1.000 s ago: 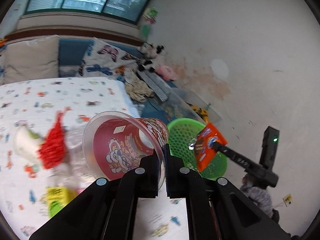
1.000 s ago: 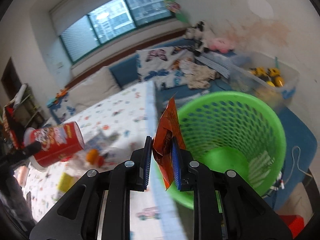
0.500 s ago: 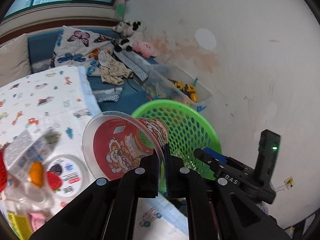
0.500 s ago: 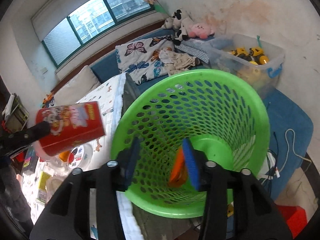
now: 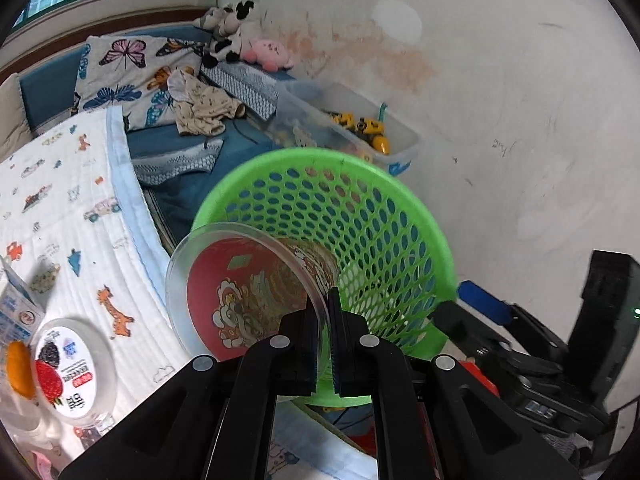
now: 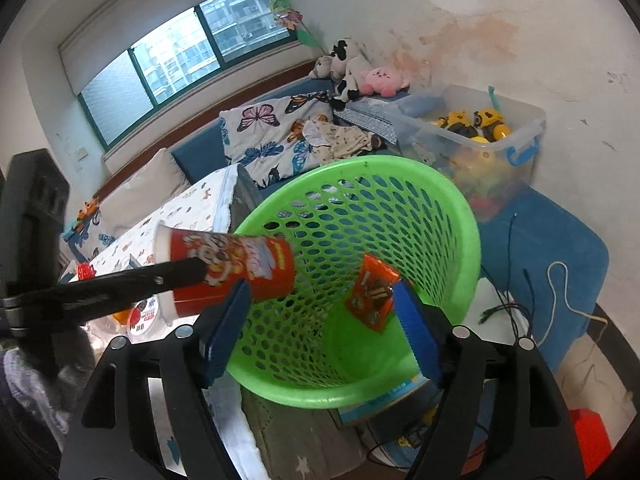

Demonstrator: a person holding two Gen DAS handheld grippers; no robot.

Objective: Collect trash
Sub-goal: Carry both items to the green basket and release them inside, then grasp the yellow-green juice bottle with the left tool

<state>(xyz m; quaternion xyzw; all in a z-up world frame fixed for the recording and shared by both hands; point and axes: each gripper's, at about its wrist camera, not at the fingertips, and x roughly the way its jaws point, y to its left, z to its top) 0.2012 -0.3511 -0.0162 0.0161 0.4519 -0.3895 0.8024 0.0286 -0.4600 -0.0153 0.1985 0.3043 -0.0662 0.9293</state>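
Note:
My left gripper (image 5: 324, 308) is shut on the clear rim of a red printed cup (image 5: 248, 292), which lies on its side at the near edge of the green mesh basket (image 5: 360, 220). In the right wrist view the same cup (image 6: 232, 268) hangs over the basket's left rim. My right gripper (image 6: 322, 296) is above the basket (image 6: 460, 208) and its jaws are opening. An orange snack packet (image 6: 374, 298) hangs loose between them, close to the right blue pad (image 6: 412, 320), and no pad presses on it.
A bed with a cartoon sheet (image 5: 60, 208) lies left of the basket, with a round lidded tub (image 5: 68, 364) on it. A clear bin of toys (image 6: 480, 132) stands behind the basket by the wall. Cables (image 6: 560, 280) lie on a blue mat at the right.
The right gripper has opened and let go of the orange packet, now loose over the basket. The left gripper has carried the red cup from over the bed to the basket's rim.

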